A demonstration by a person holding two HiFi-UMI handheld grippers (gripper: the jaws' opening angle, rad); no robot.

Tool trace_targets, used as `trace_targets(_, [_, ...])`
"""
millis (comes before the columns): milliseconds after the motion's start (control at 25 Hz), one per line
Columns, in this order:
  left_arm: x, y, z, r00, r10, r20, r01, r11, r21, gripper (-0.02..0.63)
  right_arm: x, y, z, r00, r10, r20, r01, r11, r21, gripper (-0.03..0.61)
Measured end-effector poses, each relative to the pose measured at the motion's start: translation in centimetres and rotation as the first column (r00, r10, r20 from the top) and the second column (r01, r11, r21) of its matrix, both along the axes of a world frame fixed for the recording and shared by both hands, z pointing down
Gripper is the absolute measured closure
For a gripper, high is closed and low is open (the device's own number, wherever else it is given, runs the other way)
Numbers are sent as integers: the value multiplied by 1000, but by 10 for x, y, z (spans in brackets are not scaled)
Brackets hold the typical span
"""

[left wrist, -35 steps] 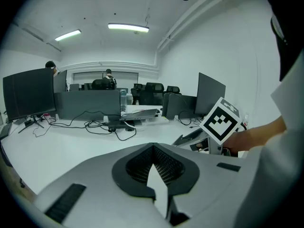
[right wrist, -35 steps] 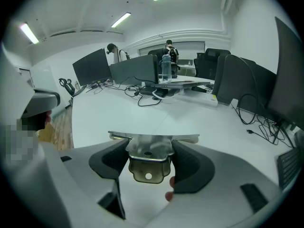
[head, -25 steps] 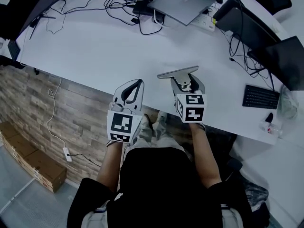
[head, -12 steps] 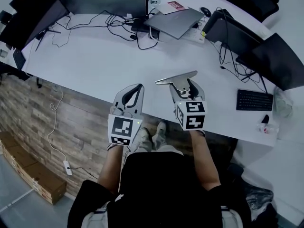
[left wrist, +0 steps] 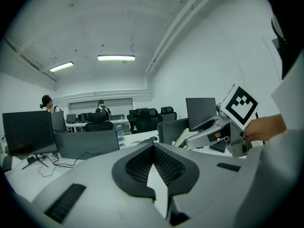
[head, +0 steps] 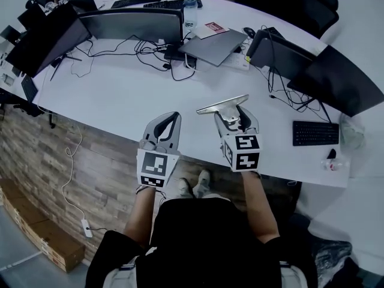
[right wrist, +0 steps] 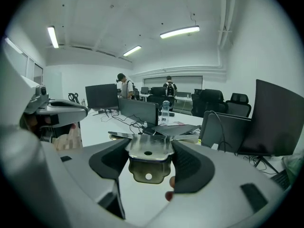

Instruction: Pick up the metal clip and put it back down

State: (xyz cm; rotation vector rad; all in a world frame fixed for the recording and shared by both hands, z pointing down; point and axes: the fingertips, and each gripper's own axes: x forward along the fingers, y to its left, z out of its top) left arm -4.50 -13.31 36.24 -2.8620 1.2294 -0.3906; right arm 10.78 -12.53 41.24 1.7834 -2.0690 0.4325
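My left claw (left wrist: 154, 145) hangs just off the near edge of the worktop (head: 114, 86). Its 2 pads meet at the tips, with only the bare surface showing through the gap behind them. It carries nothing and plays no part in the hold.

To its right, my right claw (right wrist: 150, 151) is clamped on the metal clip (head: 223, 104). The 2 pads press in from either side on the clip's 2 stacked tabs, each with a small hole, while the long flat blade runs crosswise beyond the tips. From the head view the clip sits over the front strip of the worktop. It looks lifted clear, though I cannot tell how high. The keyboard (head: 316, 132) lies well apart to the right, so the patch below looks open for setting down.

I judge the clip to be stiff and fairly light, with bright, smooth steel that could slide against the pads. The wide blade sticks out past the grip, so a fast tilt could twist it between the pads. The tabs are the right place to hold, since they are the narrowest part and fit between the pads. The tabs may be sprung, in which case a hard squeeze could open the mouth, so I would keep the pressure firm but moderate. I would also lower it level, blade flat, before letting the pads part.
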Motion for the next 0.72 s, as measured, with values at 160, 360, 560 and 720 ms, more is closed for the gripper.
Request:
trace_targets(160, [-1,1,-17,1000,-1,-6,1,999,38,604,3,3,-20,1000,3,-10,-3,999,37,281])
trace_targets(360, [-4,4,-42,1000,-5,-22,7,997,82,604,3,5,-49,1000,2,-19,0,995,95,281])
trace_targets(560, [-8,7,-62,1000,-5,-31,9,992,122,604,2,8,-74,999,5,-37,0,990,142,281])
trace_targets(720, [-7,8,-77,999,0,-37,5,988,153,604,-1,10,-92,999,-3,-49,12,984,179,281])
